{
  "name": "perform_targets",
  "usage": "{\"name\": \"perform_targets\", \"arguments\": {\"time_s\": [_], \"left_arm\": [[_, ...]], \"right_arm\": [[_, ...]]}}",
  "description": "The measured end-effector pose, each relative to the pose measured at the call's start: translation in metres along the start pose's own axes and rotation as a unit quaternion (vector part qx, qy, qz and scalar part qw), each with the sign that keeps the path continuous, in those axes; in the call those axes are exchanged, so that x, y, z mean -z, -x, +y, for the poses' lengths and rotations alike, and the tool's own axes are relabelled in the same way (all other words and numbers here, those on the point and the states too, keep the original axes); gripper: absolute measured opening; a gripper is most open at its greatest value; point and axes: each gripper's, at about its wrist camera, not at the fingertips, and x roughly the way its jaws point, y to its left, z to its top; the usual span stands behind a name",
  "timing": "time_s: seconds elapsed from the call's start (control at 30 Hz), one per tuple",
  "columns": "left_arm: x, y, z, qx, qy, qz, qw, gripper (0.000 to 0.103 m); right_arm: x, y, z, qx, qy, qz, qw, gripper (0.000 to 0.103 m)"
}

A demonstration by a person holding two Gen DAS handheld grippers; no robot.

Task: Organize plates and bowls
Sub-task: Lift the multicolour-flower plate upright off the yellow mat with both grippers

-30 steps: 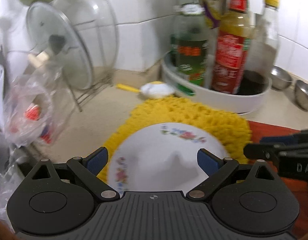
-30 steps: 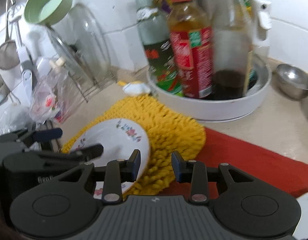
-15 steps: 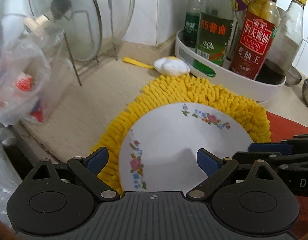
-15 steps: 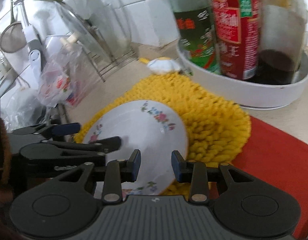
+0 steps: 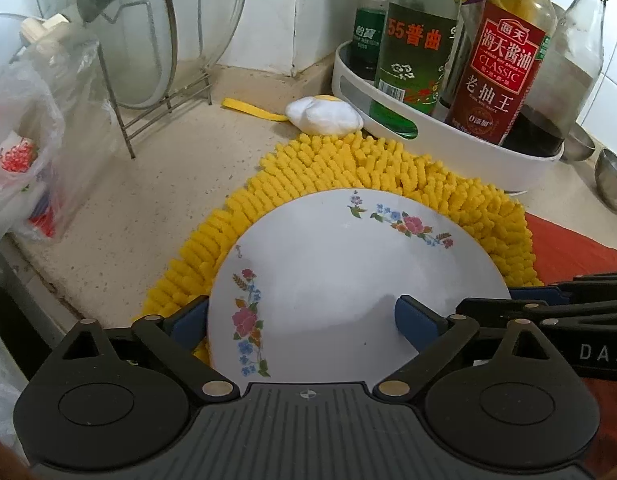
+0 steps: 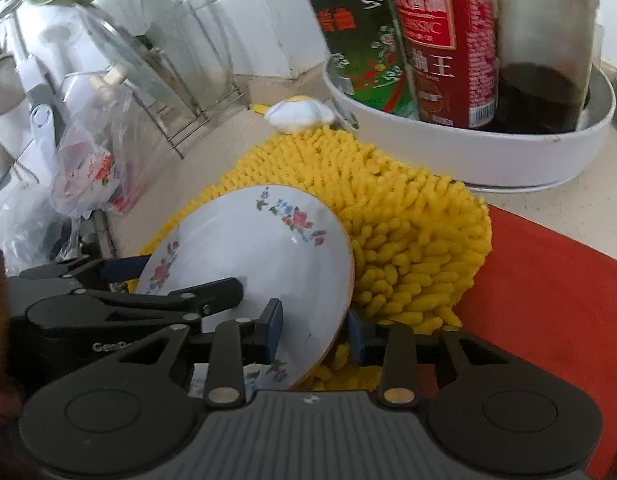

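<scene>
Here the left gripper (image 5: pixel 304 320) stands wide open astride the plate's (image 5: pixel 348 280) left rim, gripping nothing. The plate, tilted, rests on the yellow mat (image 6: pixel 408 240). At its right rim, the right gripper (image 6: pixel 314 330) straddles the edge, half open; contact unclear.

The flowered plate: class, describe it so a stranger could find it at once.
Start at the white tray of sauce bottles by the tiled wall. In front lies a shaggy yellow mat; the flowered plate rests on it. It is the only white dish with pink and blue sprays.
</scene>
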Motion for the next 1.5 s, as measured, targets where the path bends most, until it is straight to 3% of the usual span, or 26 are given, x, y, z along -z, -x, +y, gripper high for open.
{"name": "perform_targets", "arguments": {"time_s": [0.13, 0.47, 0.87, 1.5], "left_arm": [[0.004, 0.005, -0.008, 0.021, -0.01, 0.007, 0.9997, 0.096], [0.004, -0.003, -0.019, -0.002, -0.048, -0.03, 0.9984, 0.102], [0.001, 0.009, -0.028, -0.01, -0.045, -0.031, 0.9985, 0.099], [-0.011, 0.03, -0.047, -0.001, -0.053, -0.066, 0.9964, 0.099]], "right_arm": [[0.006, 0.016, -0.004, 0.007, 0.003, -0.003, 1.0, 0.028], [0.009, 0.012, -0.012, 0.015, -0.021, -0.011, 1.0, 0.029], [0.012, 0.025, -0.016, 0.012, -0.042, -0.022, 0.999, 0.028], [0.01, 0.061, -0.027, 0.01, -0.073, -0.071, 0.995, 0.028]]}}
